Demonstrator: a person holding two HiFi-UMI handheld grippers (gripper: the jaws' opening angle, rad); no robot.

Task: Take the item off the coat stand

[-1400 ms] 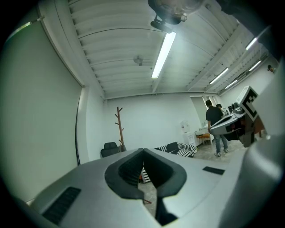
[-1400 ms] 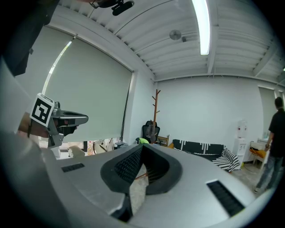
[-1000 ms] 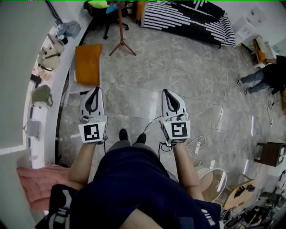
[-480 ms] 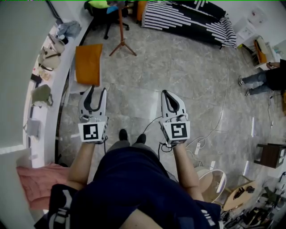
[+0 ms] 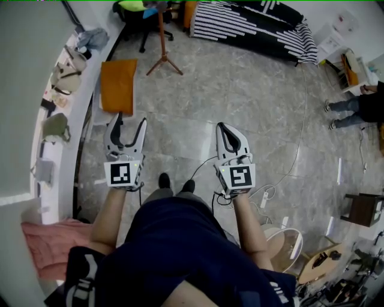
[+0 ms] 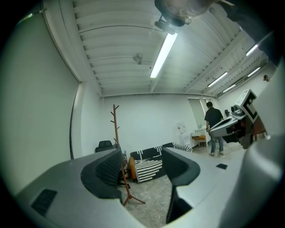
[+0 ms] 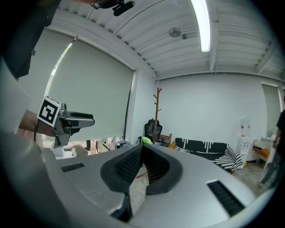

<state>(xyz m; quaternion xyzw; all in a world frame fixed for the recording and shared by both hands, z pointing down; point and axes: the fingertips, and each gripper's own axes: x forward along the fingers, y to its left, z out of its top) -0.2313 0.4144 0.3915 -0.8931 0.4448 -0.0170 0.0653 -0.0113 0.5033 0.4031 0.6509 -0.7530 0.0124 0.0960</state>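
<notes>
The wooden coat stand point(image 5: 163, 42) rises from a tripod foot on the tiled floor at the far end of the room, well ahead of both grippers. It also shows as a thin pole in the left gripper view point(image 6: 116, 133) and the right gripper view point(image 7: 158, 107). A small grey item point(image 7: 153, 127) seems to hang on it, too small to name. My left gripper point(image 5: 130, 119) point(image 6: 144, 167) is held out at waist height, its jaws opening with nothing between them. My right gripper point(image 5: 223, 126) point(image 7: 141, 149) is level with it, shut and empty.
An orange mat point(image 5: 118, 86) lies on the floor ahead of the left gripper. A long white ledge point(image 5: 84, 120) with bags runs along the left wall. A striped sofa point(image 5: 252, 27) and an office chair point(image 5: 141, 18) stand beside the stand. A person point(image 5: 360, 105) stands at the right; a cable point(image 5: 288, 171) trails on the floor.
The left gripper's jaws have gone from shut to wide apart. The right gripper has stayed shut and still. The person at the right has shifted a little.
</notes>
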